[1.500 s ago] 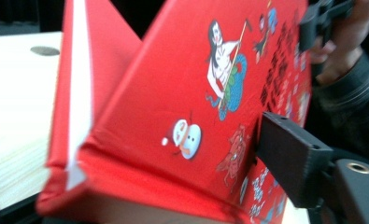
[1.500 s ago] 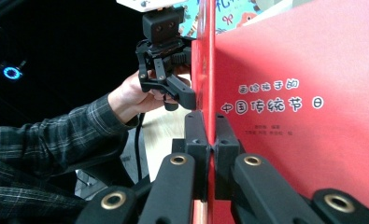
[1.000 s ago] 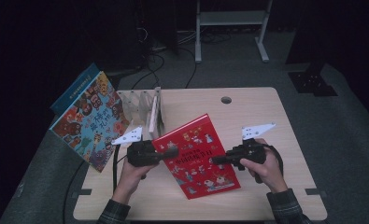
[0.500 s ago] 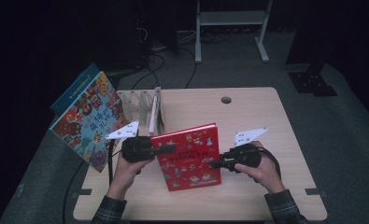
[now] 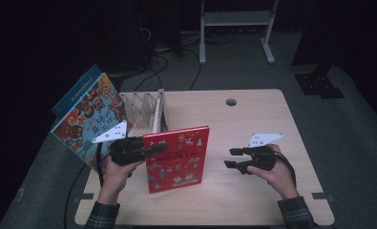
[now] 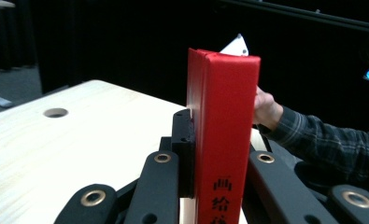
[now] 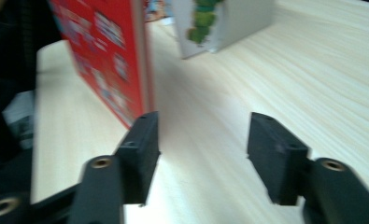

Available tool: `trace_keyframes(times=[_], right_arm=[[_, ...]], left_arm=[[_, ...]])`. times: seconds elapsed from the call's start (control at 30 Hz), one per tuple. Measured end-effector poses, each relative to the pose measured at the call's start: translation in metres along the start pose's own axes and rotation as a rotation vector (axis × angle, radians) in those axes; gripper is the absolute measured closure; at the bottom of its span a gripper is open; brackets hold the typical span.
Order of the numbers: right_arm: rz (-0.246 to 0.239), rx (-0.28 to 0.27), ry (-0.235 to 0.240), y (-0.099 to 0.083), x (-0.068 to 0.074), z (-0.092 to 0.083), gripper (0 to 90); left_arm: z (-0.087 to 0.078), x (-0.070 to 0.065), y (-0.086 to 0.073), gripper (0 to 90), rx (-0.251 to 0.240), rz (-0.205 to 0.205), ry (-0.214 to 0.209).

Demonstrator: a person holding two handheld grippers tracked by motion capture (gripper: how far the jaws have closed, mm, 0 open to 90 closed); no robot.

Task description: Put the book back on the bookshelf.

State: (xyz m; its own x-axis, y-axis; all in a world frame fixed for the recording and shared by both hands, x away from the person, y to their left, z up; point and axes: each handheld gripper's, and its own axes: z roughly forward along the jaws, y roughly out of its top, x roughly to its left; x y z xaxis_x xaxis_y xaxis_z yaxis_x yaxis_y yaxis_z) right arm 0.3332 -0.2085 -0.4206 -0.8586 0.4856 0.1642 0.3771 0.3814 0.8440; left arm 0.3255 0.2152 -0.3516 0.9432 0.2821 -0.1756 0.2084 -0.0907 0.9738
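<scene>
The tabletop (image 5: 253,119) carries a rack (image 5: 145,107) beyond the jaws. The red book (image 5: 176,157) stands upright on its lower edge, spine vertical, clamped at its spine edge by the left gripper (image 5: 150,150); the cover text is blurred. The right gripper (image 5: 233,158), jaws just opened and empty, sits apart from the book's free edge.

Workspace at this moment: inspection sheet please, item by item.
Surface: light wooden table with a round hole.
Job's things: red book tilted up on its lower edge; wooden rack behind it.
Clutter: picture books leaning off the left edge.
Grippers: left gripper clamps the book's spine; right gripper open, jaws just opened, nothing between them, apart from the book.
Cables: cables on the floor.
Surroundings: dark room, grey stand.
</scene>
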Motion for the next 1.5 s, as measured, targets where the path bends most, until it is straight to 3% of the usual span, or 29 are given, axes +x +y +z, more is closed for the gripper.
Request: trace_keyframes(times=[0.33,0.63,0.77,0.8,0.9,1.1,1.17,1.3,1.5], right_arm=[[0.083,0.029,-0.249,-0.031,-0.028,-0.005,30.9],[0.212,0.136,-0.361,-0.062,-0.056,-0.003,23.7],[0.205,0.217,-0.476,-0.071,-0.061,0.001,24.0],[0.205,0.217,-0.476,-0.071,-0.061,0.001,24.0],[0.217,0.204,-0.502,-0.077,-0.066,-0.003,23.7],[0.22,0.177,-0.532,-0.083,-0.072,-0.004,12.9],[0.217,0.145,-0.539,-0.087,-0.071,-0.005,13.0],[0.221,0.147,-0.542,-0.087,-0.071,-0.005,12.8],[0.22,0.147,-0.541,-0.087,-0.072,-0.005,12.8]], left_arm=[[-0.033,-0.001,0.007,79.3,-0.026,-0.003,0.098],[-0.068,-0.001,0.01,79.3,-0.052,-0.011,0.214],[-0.084,-0.001,0.011,79.3,-0.066,-0.01,0.268],[-0.084,-0.001,0.011,79.3,-0.066,-0.01,0.268],[-0.096,-0.001,0.011,79.3,-0.07,-0.007,0.322],[-0.116,0.0,0.012,79.3,-0.099,-0.017,0.395],[-0.122,0.0,0.012,79.3,-0.107,-0.014,0.413],[-0.133,-0.001,0.013,79.3,-0.123,-0.019,0.459],[-0.14,0.003,0.014,79.3,-0.118,-0.007,0.578]])
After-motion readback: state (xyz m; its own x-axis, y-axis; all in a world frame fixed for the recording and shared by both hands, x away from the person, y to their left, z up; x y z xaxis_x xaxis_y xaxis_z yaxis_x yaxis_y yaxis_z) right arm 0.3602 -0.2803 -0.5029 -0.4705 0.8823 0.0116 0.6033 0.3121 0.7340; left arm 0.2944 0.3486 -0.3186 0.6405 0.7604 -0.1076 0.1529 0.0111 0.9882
